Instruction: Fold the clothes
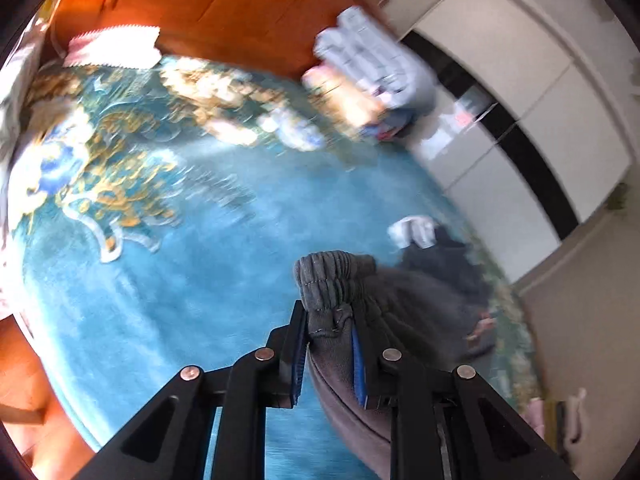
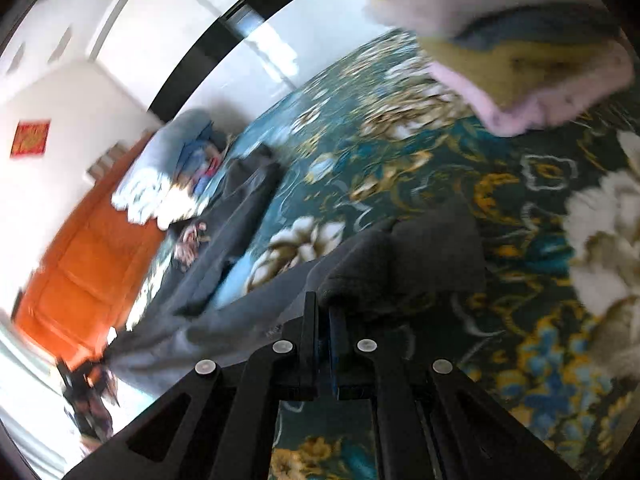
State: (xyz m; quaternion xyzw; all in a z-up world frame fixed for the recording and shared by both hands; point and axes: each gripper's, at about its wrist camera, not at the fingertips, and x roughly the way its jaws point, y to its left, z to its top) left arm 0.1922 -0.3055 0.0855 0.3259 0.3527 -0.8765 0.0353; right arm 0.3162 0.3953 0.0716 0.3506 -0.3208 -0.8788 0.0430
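Note:
A dark grey garment with a gathered elastic waistband (image 1: 324,280) hangs over the blue floral carpet (image 1: 180,280). My left gripper (image 1: 330,314) is shut on that waistband, the bunched cloth pinched between its blue pads. The rest of the grey cloth trails down to the right. In the right wrist view my right gripper (image 2: 324,304) is shut on another edge of the same grey garment (image 2: 400,264), whose cloth stretches away to the lower left across the carpet (image 2: 400,152). The picture is blurred.
A stack of folded light clothes (image 1: 372,68) lies at the carpet's far edge by an orange wooden panel (image 1: 224,4). A dark garment with a white piece (image 1: 432,248) lies to the right. A pink and yellow pile (image 2: 520,64) lies ahead of the right gripper. White tiled floor (image 1: 520,140) borders the carpet.

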